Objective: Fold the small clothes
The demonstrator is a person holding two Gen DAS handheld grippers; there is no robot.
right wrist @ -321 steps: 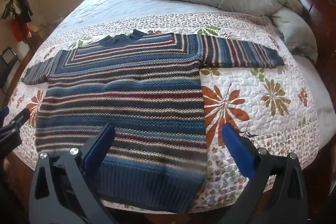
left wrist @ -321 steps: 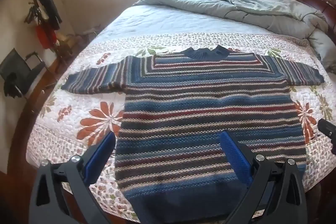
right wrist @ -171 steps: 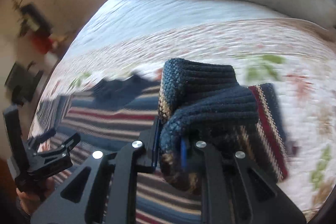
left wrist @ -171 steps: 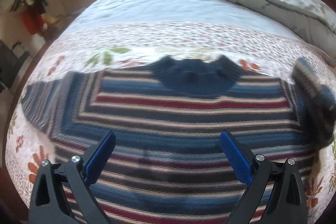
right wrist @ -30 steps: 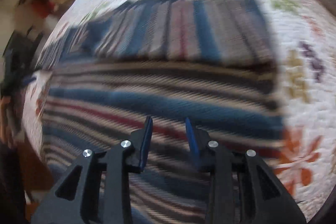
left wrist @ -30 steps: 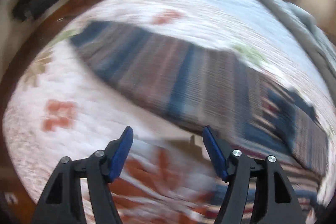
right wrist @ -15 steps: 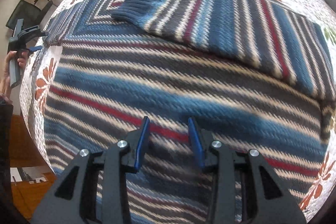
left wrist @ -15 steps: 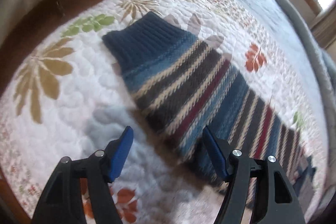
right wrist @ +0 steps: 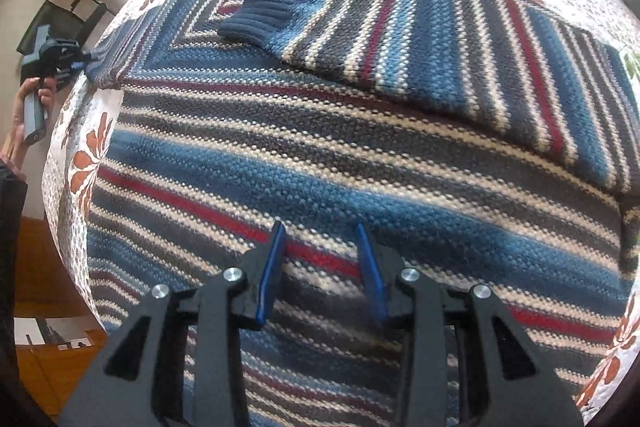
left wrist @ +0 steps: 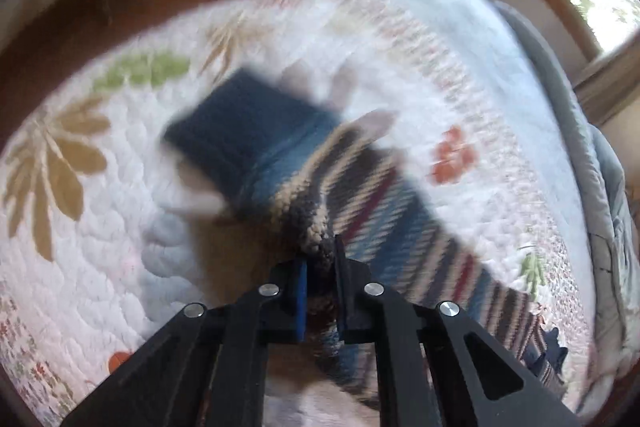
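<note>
My left tongs (left wrist: 320, 263) pinch the sweater's left sleeve (left wrist: 280, 151) at centre frame, lifted over the quilted bed (left wrist: 120, 227); my right tongs (right wrist: 320, 259) hover parted above the striped sweater (right wrist: 320, 155), its other sleeve (right wrist: 400, 27) folded across upper frame

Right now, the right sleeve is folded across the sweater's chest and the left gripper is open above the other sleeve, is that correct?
Not quite: the left gripper is shut on the left sleeve, as the left wrist view shows. The right sleeve is indeed folded across the sweater.
</note>
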